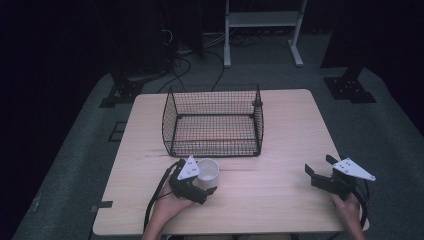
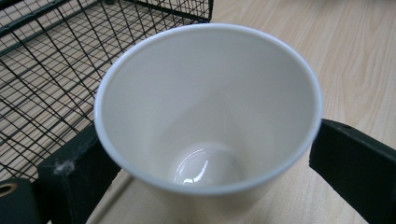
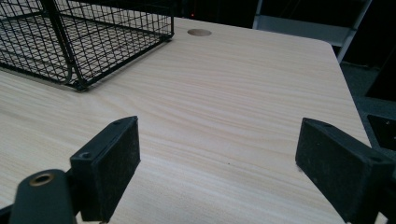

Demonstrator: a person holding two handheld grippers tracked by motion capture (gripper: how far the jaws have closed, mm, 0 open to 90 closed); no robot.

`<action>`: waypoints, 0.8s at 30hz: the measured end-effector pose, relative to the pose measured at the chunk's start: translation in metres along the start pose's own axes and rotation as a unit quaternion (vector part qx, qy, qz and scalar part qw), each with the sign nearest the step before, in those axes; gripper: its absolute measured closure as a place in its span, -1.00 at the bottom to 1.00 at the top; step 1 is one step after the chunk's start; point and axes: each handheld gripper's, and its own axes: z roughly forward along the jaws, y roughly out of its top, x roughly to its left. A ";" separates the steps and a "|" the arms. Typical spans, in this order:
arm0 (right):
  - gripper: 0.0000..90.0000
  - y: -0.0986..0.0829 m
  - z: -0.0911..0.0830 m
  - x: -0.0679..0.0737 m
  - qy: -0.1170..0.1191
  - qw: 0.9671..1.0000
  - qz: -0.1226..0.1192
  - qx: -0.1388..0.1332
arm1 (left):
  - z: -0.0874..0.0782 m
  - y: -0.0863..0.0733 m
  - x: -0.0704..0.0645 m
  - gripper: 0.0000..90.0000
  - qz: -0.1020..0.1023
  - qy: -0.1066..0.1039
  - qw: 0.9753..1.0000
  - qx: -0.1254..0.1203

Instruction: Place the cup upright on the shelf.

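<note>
Wood table (image 1: pixel 280 150), L claw (image 2: pixel 205 163) gripping white cup (image 2: pixel 210 107)

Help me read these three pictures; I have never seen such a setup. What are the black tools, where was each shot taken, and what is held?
A person sits at a wooden table and holds a two-jaw gripper in each hand. One picture looks down from above; the other two come from cameras riding on each gripper, looking along its black jaws. On the table stands an empty wire basket. The left gripper has a white cup between its jaws; the cup is empty, and I cannot tell if the jaws press it. The right gripper is open over bare wood.
</note>
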 end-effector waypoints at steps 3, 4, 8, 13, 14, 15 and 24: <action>-0.71 0.000 0.000 0.000 0.000 1.000 -0.001 0.000 | 0.003 0.001 0.001 -0.88 0.000 -0.003 1.000 0.004; -0.71 0.000 0.000 0.000 -0.001 1.000 -0.001 0.000 | 0.005 0.002 0.003 -0.88 -0.003 -0.001 1.000 0.011; -0.71 0.000 0.000 0.000 -0.001 1.000 -0.001 0.000 | 0.006 0.001 0.005 -0.85 -0.006 -0.007 1.000 0.018; -0.71 0.000 0.000 0.000 0.000 1.000 -0.001 0.000 | 0.005 0.001 0.005 -0.72 -0.003 -0.010 1.000 0.015; -0.71 0.000 0.000 0.000 0.000 1.000 -0.001 0.000 | 0.005 0.002 0.005 -0.69 -0.001 -0.011 1.000 0.014; -0.71 0.000 0.000 0.000 -0.001 1.000 -0.001 0.000 | 0.005 0.002 0.006 -0.68 -0.002 -0.012 1.000 0.016; -0.71 0.000 0.000 0.000 0.000 1.000 -0.001 -0.001 | 0.003 0.006 0.007 -0.54 0.001 -0.025 1.000 0.010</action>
